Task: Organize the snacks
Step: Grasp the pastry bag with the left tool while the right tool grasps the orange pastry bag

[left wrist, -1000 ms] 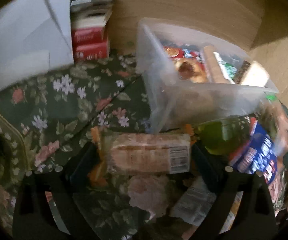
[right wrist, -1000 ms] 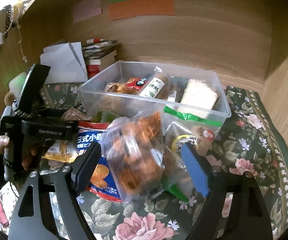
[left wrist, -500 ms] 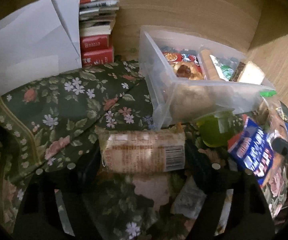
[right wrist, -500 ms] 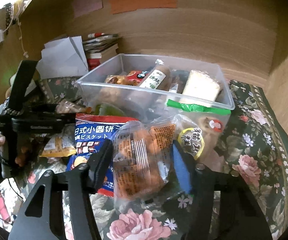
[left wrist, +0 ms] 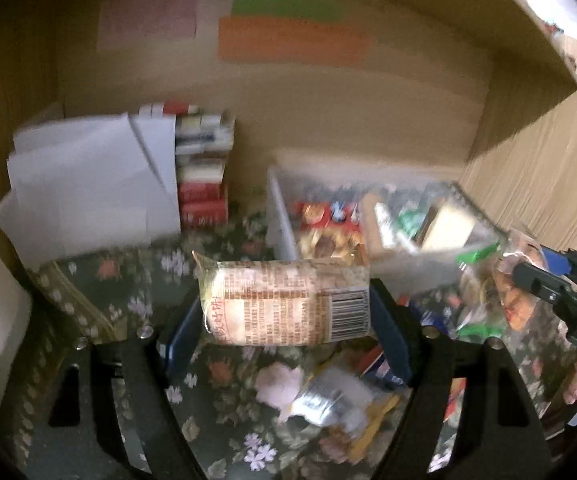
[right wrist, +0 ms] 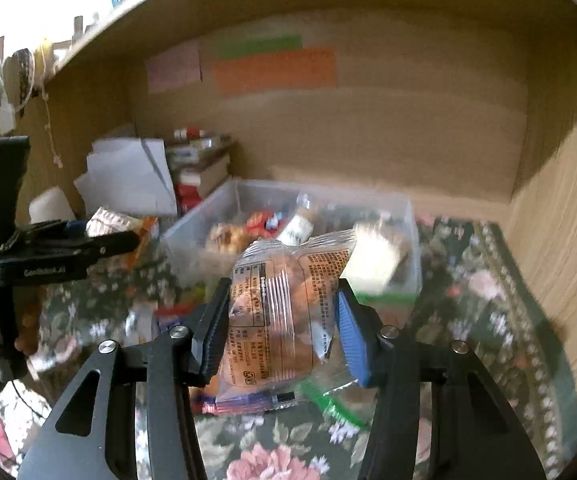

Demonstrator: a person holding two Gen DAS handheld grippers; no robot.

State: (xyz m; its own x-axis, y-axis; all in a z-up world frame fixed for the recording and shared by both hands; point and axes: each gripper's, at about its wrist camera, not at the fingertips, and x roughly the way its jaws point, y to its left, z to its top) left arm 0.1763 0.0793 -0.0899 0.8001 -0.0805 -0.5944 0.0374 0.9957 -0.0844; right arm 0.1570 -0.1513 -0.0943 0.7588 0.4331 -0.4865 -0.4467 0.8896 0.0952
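Two packets are held clear of the cloth (left wrist: 100, 280): biscuit pack (left wrist: 288, 304) clamped in left gripper (left wrist: 288, 334), crinkly bag (right wrist: 284, 312) in right gripper (right wrist: 278, 336), jaws closing. Slip risk short of bin (right wrist: 412, 240): slick film.

Wood-grain back wall (right wrist: 388, 132) and side panel (right wrist: 560, 240) enclose a desk alcove. Pink, green and orange paper notes (right wrist: 274, 70) are stuck on the back wall. A dark floral cloth (right wrist: 488, 304) covers the surface; stacked books (left wrist: 202, 172) and white papers (left wrist: 88, 184) stand in the left corner.
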